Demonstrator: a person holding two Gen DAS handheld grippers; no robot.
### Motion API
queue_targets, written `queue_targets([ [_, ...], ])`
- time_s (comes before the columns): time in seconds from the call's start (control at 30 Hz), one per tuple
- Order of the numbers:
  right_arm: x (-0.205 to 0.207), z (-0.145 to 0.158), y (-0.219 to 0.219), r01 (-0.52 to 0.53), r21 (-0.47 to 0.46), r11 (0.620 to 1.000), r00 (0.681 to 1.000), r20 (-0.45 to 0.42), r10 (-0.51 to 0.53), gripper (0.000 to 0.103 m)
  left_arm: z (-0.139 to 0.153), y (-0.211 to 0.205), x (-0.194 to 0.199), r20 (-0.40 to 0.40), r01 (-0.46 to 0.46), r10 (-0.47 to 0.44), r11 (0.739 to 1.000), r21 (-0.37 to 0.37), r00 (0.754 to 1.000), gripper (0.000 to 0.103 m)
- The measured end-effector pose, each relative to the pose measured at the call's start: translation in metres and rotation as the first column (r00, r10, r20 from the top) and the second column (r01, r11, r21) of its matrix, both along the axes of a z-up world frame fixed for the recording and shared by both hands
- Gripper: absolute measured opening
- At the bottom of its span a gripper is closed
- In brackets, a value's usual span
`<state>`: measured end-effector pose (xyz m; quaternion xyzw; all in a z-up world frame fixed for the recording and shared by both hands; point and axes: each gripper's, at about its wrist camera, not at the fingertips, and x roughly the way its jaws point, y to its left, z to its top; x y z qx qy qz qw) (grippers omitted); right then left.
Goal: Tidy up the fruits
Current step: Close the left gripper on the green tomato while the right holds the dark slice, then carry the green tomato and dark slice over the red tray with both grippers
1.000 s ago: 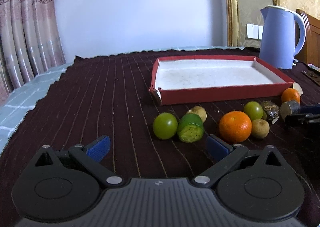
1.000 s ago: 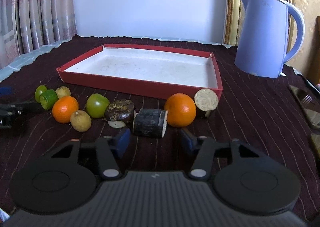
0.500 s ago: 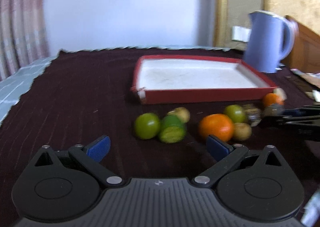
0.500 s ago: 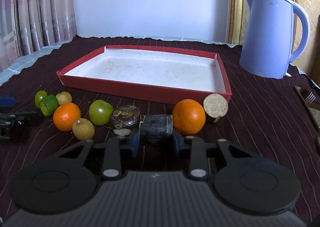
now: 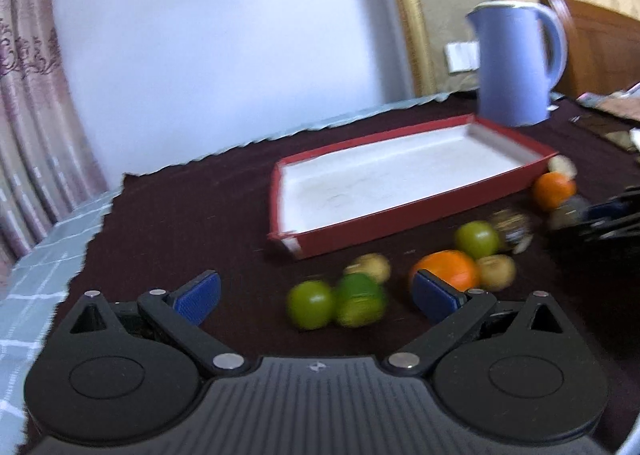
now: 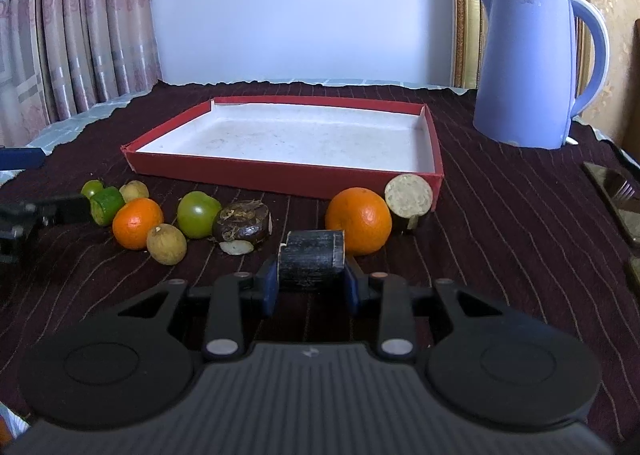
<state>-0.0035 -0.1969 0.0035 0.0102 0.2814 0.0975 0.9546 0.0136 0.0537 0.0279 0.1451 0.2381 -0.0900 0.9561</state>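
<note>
With the right tongs [image 6: 311, 287] clenched on the dark cylindrical fruit chunk [image 6: 311, 259] and the left tongs [image 5: 316, 295] released, lifting it into the shallow red cardboard tray [image 6: 288, 178] looks next.

A dark striped cloth [image 6: 500, 239] covers the table. On it sit a red tray [image 6: 280, 175], a blue kettle [image 6: 528, 67] near the far right corner, and small fruits [image 6: 358, 221] before the tray.

Dim daylight from pale wall [image 6: 304, 7] at 12 o'clock. Left wrist view motion-blurred, tilted; right wrist view sharp. Fisheye bending, dark corners.
</note>
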Motion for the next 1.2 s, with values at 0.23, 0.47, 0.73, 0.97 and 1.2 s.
queue_targets([
  [0.23, 0.002, -0.002, -0.002, 0.000, 0.017, 1.000, 1.000, 0.000, 0.000, 0.032, -0.008, 0.021, 0.010, -0.024, -0.100, 0.102, 0.992, 0.077, 0.995, 0.103],
  [0.47, 0.001, -0.002, 0.000, 0.003, 0.011, 1.000, 1.000, 0.000, -0.003, 0.032, -0.019, 0.002, 0.031, -0.032, -0.118, 0.125, 0.979, 0.165, 0.992, 0.103],
  [0.73, 0.000, -0.001, 0.003, 0.003, -0.008, 1.000, 1.000, 0.005, -0.003, 0.031, -0.019, 0.002, 0.047, -0.089, -0.080, 0.088, 0.992, 0.096, 0.992, 0.082],
  [0.97, 0.001, -0.002, 0.003, 0.003, -0.004, 1.000, 1.000, 0.003, -0.003, 0.031, -0.015, 0.013, 0.062, -0.215, -0.040, 0.019, 0.995, -0.090, 0.976, 0.033],
  [1.2, -0.001, 0.002, 0.004, -0.009, -0.002, 1.000, 1.000, 0.008, 0.010, 0.031, -0.012, 0.015, 0.052, -0.213, -0.066, 0.035, 0.988, -0.141, 0.977, 0.032],
])
